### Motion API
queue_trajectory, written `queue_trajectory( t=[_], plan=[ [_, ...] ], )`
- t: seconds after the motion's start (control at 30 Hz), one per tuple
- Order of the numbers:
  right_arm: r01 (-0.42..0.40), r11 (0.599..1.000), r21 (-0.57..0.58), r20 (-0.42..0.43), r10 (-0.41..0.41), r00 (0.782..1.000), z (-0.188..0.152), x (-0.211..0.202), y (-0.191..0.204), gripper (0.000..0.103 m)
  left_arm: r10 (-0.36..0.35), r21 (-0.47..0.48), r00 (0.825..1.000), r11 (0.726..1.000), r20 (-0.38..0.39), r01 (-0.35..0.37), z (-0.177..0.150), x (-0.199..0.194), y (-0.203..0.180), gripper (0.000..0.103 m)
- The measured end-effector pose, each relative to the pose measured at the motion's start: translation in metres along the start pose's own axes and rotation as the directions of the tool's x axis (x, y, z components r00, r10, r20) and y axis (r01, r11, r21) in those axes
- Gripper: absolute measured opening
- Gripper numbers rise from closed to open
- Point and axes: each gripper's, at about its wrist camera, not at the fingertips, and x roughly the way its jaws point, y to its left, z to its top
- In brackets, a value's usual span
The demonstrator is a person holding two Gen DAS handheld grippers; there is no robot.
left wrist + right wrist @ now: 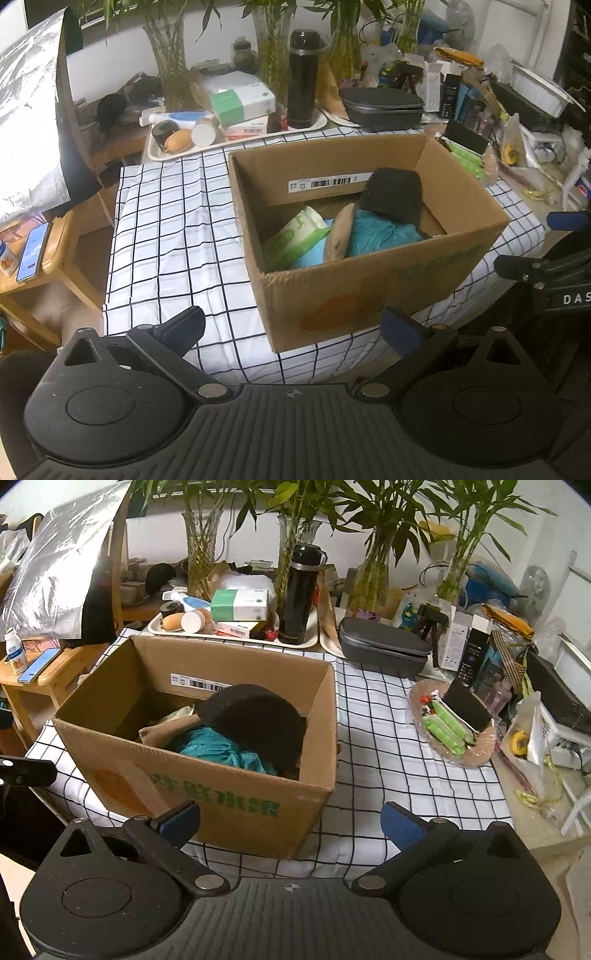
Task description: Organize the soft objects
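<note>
left gripper (291,325) spread wide, empty | right gripper (291,821) likewise | cardboard box (229,812) holding black sponge (255,720), teal cloth (214,747), gathered for tidiness

The room was dim with soft light, the checked cloth (166,221) on the counter looked bright, the silver sheet (26,110) had shiny glare, and both round pictures bent and went dark at their edges.

Open cardboard box (354,280) on checked tablecloth (173,221), black sponge (393,194) inside, left tool (291,328) spread empty
</note>
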Motion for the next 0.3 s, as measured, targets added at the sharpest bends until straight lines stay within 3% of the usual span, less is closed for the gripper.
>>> queue_trajectory(
  t=[0.3],
  plan=[
    [0.015,1.000,0.003,-0.020,-0.015,1.000,-0.0005,0.0052,-0.0007,0.103,0.000,0.007,1.000,1.000,0.006,0.000,0.0004,0.0047,0.0013,0.103]
  ],
)
